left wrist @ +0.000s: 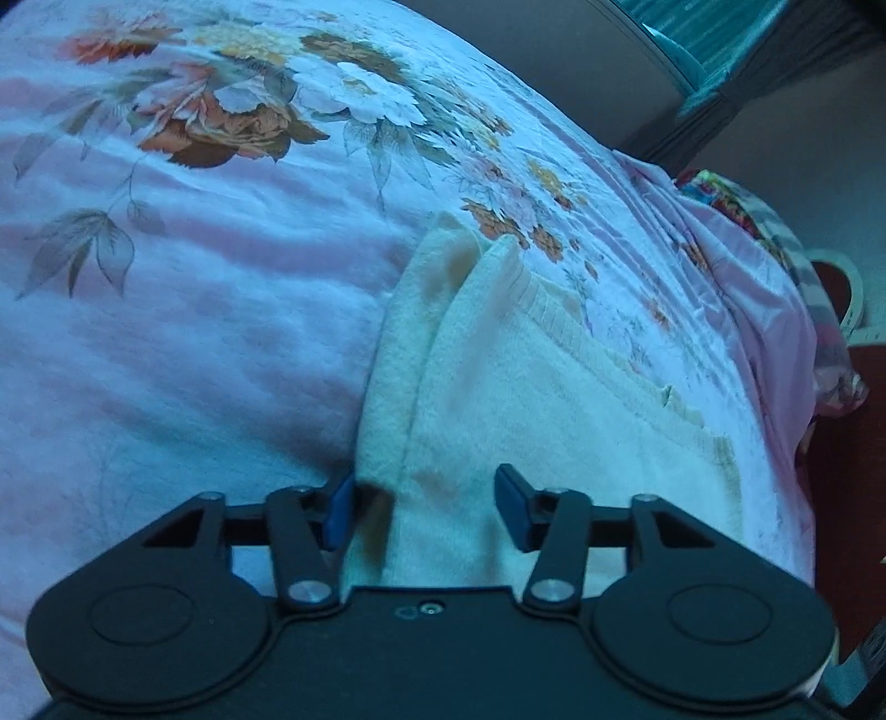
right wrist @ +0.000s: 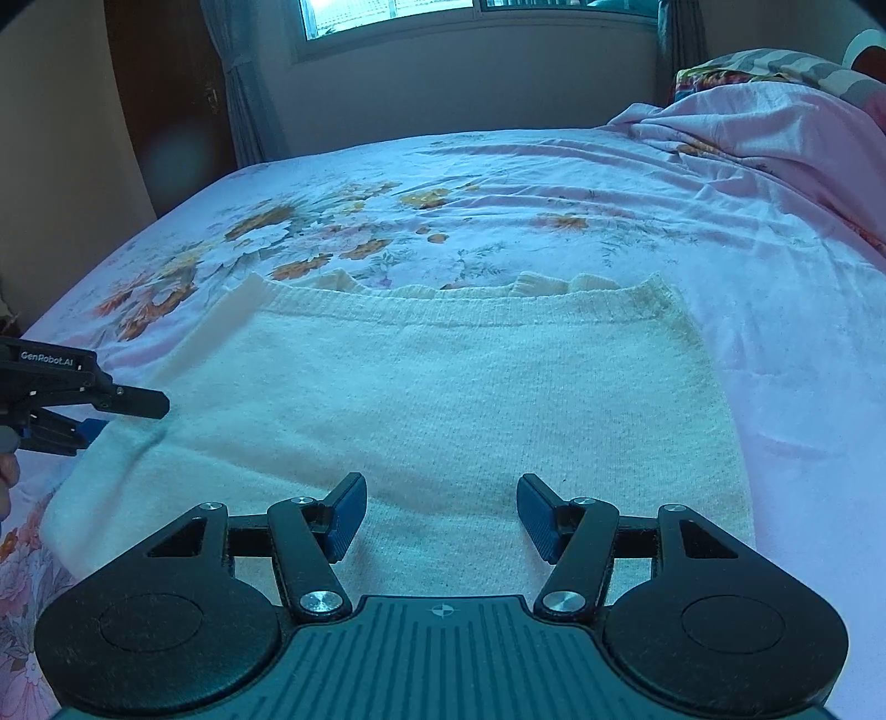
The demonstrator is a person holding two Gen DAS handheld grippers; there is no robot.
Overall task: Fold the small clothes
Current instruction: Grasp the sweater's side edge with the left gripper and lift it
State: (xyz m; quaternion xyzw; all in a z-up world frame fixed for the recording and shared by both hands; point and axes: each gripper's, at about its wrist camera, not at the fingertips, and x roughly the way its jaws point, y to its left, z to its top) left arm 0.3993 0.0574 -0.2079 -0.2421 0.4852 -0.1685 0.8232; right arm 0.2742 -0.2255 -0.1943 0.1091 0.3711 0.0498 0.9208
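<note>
A cream knit sweater (right wrist: 443,399) lies flat on the floral pink bedsheet (right wrist: 498,183), its ribbed edge toward the window. In the left wrist view the sweater (left wrist: 526,387) shows a folded layer along its left side. My left gripper (left wrist: 423,507) is open, low over the sweater's left edge, the folded edge between its fingers. It also shows in the right wrist view (right wrist: 94,412) at the sweater's left side. My right gripper (right wrist: 441,515) is open and empty, just above the sweater's near part.
A bunched pink cover (right wrist: 775,127) and a striped pillow (right wrist: 803,66) lie at the bed's right end. A window (right wrist: 387,16) and a curtain (right wrist: 243,83) are behind the bed. A dark wooden door (right wrist: 160,83) stands at the left.
</note>
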